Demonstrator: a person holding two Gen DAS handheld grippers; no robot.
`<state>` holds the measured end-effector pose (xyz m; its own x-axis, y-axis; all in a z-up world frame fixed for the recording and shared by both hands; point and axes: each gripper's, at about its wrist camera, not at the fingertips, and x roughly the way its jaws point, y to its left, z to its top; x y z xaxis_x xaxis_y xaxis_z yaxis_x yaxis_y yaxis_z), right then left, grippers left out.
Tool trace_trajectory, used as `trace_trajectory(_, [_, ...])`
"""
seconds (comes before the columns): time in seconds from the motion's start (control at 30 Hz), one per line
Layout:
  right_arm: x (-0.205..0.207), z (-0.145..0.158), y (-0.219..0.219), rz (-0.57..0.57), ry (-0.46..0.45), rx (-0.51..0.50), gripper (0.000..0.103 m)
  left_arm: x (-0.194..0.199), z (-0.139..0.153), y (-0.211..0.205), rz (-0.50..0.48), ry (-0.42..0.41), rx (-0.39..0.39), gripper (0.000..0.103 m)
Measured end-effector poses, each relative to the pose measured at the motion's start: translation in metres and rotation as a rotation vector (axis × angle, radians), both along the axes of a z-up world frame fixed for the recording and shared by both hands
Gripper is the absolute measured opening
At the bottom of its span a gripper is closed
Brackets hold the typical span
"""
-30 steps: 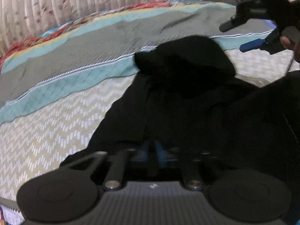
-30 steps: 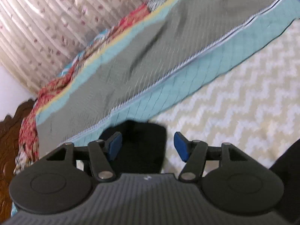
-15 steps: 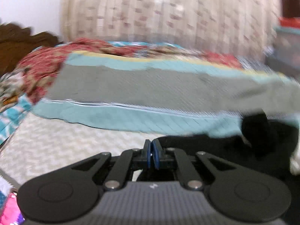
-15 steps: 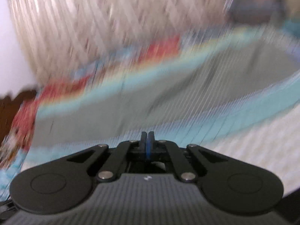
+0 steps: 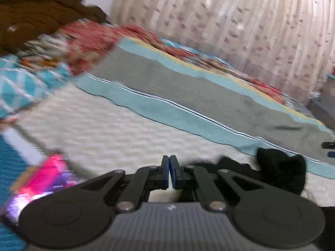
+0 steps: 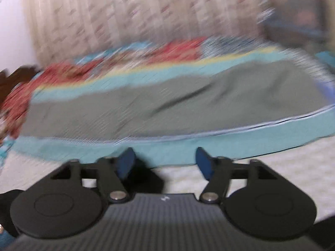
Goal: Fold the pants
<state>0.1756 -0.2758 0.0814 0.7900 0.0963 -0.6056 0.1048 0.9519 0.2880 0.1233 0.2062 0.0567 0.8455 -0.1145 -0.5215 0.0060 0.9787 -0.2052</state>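
Observation:
The black pants lie bunched on the cream zigzag bedspread, low and right in the left wrist view. A strip of the cloth runs behind my left gripper's right finger. My left gripper is shut, its blue pads together with no cloth seen between them. In the blurred right wrist view my right gripper has its jaws opening wide, with nothing between them. A dark fold of the pants lies just under its left finger.
A grey and teal quilt covers the far half of the bed, with a red patterned blanket behind it. A patterned curtain hangs at the back. A brown headboard and a pink object are on the left.
My left gripper swung left and up off the pants, which now sit at the right of its view. My right gripper shut briefly, then opened again as it rose.

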Motion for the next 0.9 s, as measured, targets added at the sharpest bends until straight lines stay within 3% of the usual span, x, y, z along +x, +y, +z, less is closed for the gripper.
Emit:
trace_trajectory(0.13, [0.059, -0.06, -0.003, -0.137, 0.174, 0.01, 0.067, -0.013, -0.001, 0.025, 0.017, 0.045, -0.033, 0.002])
trace_trajectory(0.23, [0.074, -0.103, -0.015, -0.209, 0.268, 0.199, 0.067, -0.009, -0.004, 0.025, -0.027, 0.076, -0.064, 0.004])
trace_trajectory(0.27, [0.072, -0.11, -0.012, -0.199, 0.279, 0.239, 0.068, -0.006, -0.007, 0.021, -0.046, 0.081, -0.065, 0.012])
trace_trajectory(0.3, [0.07, -0.112, -0.004, -0.181, 0.268, 0.213, 0.065, -0.003, -0.011, 0.016, -0.071, 0.091, -0.07, 0.032])
trace_trajectory(0.33, [0.067, -0.108, 0.008, -0.149, 0.257, 0.132, 0.054, 0.003, -0.016, 0.009, -0.09, 0.106, -0.08, 0.047])
trace_trajectory(0.37, [0.068, -0.104, 0.016, -0.091, 0.275, 0.097, 0.01, 0.01, -0.022, 0.0, -0.111, 0.114, -0.087, 0.074])
trace_trajectory(0.4, [0.062, -0.098, 0.012, -0.089, 0.264, 0.119, 0.008, 0.014, -0.027, -0.008, -0.125, 0.114, -0.082, 0.078])
trace_trajectory(0.53, [0.02, -0.039, -0.026, -0.182, 0.061, 0.085, 0.008, 0.041, -0.047, -0.046, -0.202, 0.18, -0.021, 0.077])
trace_trajectory(0.63, [-0.022, 0.005, -0.073, -0.317, -0.072, -0.02, 0.008, 0.056, -0.056, -0.062, -0.187, 0.213, 0.015, 0.073])
trace_trajectory(0.7, [-0.055, 0.026, -0.108, -0.425, -0.127, -0.067, 0.008, 0.062, -0.058, -0.064, -0.179, 0.215, 0.012, 0.066])
trace_trajectory(0.83, [-0.113, 0.029, -0.158, -0.59, -0.109, -0.268, 0.009, 0.069, -0.054, -0.073, -0.202, 0.208, 0.005, 0.062])
trace_trajectory(0.9, [-0.134, 0.014, -0.175, -0.622, -0.039, -0.354, 0.022, 0.07, -0.052, -0.081, -0.229, 0.183, 0.051, 0.064])
